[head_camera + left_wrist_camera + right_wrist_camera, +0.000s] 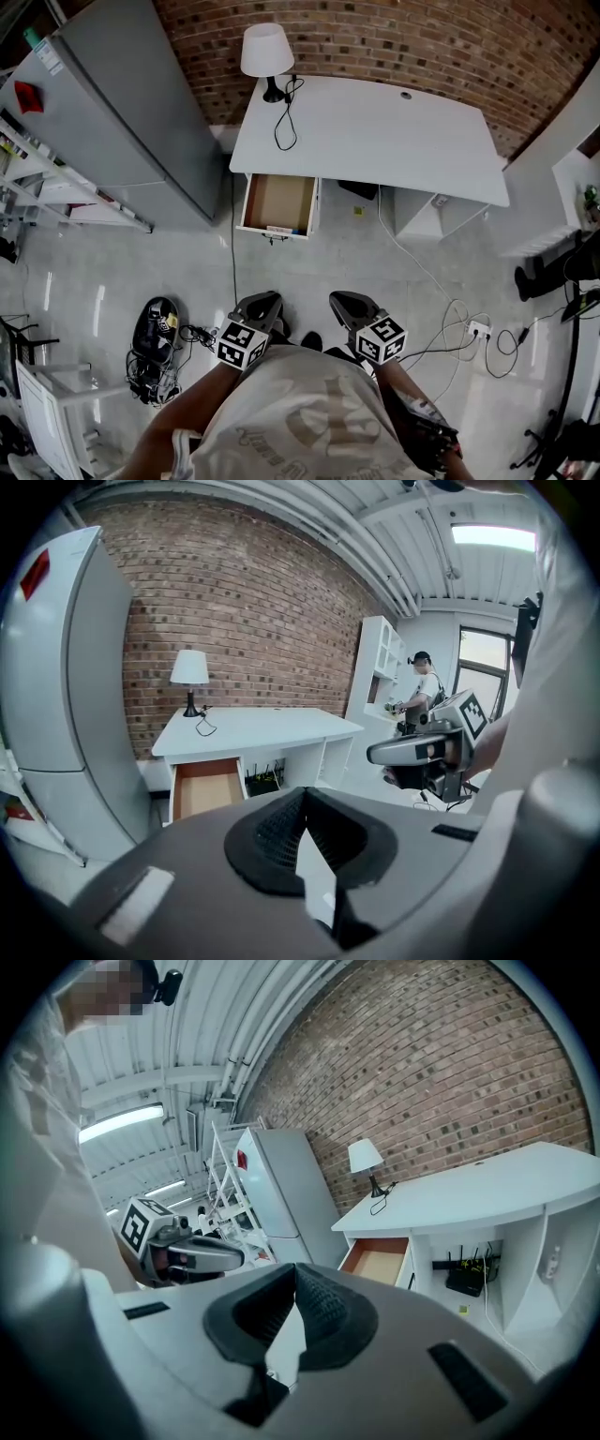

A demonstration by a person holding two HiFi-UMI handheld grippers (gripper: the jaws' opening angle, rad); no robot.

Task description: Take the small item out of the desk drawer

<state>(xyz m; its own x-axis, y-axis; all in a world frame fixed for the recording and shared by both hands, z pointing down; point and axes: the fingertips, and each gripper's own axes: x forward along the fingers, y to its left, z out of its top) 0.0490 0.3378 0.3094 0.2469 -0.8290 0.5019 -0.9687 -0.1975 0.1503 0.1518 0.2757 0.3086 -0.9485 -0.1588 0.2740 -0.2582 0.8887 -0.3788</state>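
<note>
Seeking the item: I am looking for a small pale item (pixel 278 229) that seems to be lying crosswise just inside the drawer's front panel. It is showing too small to identify.
Drawer: the open wood-lined drawer (pixel 277 200) is hanging out of the left end of the white curved-top desk (pixel 375 141). Its long axis is running away from me toward the red brick wall (pixel 394 37).
Left claw: my left claw (pixel 266 300) is hovering over the grey floor (pixel 309 267), well apart from the drawer, its jaws pressing together on nothing.
Right claw: my right claw (pixel 343 302) is pinching shut too, and it is empty.
Bearing: the drawer is sitting almost straight ahead of the left claw, so I am judging that hand the nearer. Its jaws are needing to spread before reaching in.
</note>
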